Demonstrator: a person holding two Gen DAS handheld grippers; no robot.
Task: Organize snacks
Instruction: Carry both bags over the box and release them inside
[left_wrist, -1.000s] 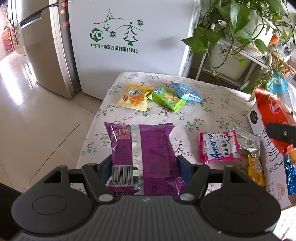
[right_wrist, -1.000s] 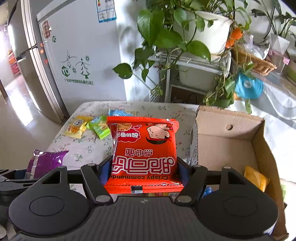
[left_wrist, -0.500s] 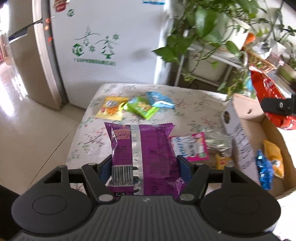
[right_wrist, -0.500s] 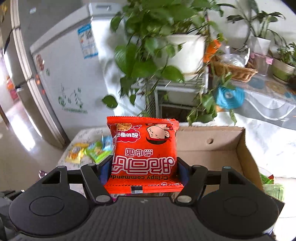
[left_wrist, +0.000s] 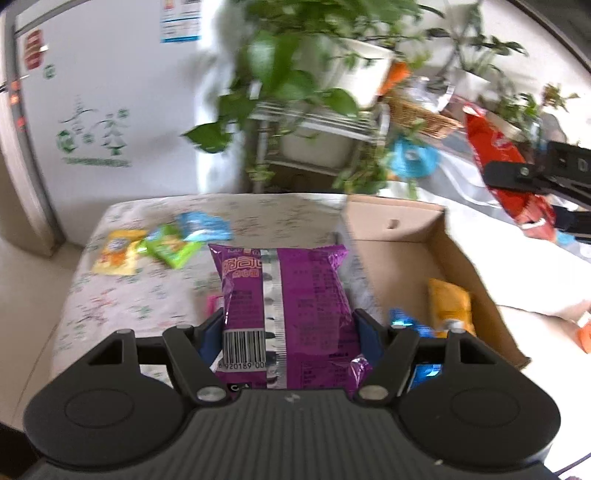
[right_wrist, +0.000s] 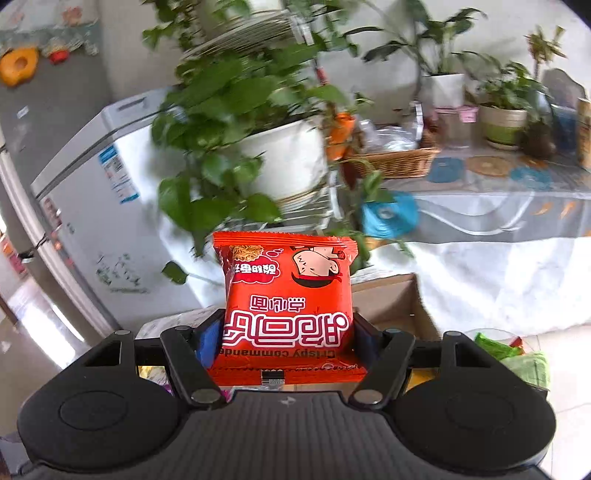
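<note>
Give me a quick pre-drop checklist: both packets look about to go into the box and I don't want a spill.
1. Left tongs gripping the purple packet: ok.
2. Right tongs gripping the red packet: ok.
3. Cardboard box open on top: ok.
4. Free floor space in the box beside the orange packet and blue packet: ok.
5. Purple packet over the box opening: not ok, it looks to be over the near wall.
6. Red packet over the box opening: cannot tell.
</note>
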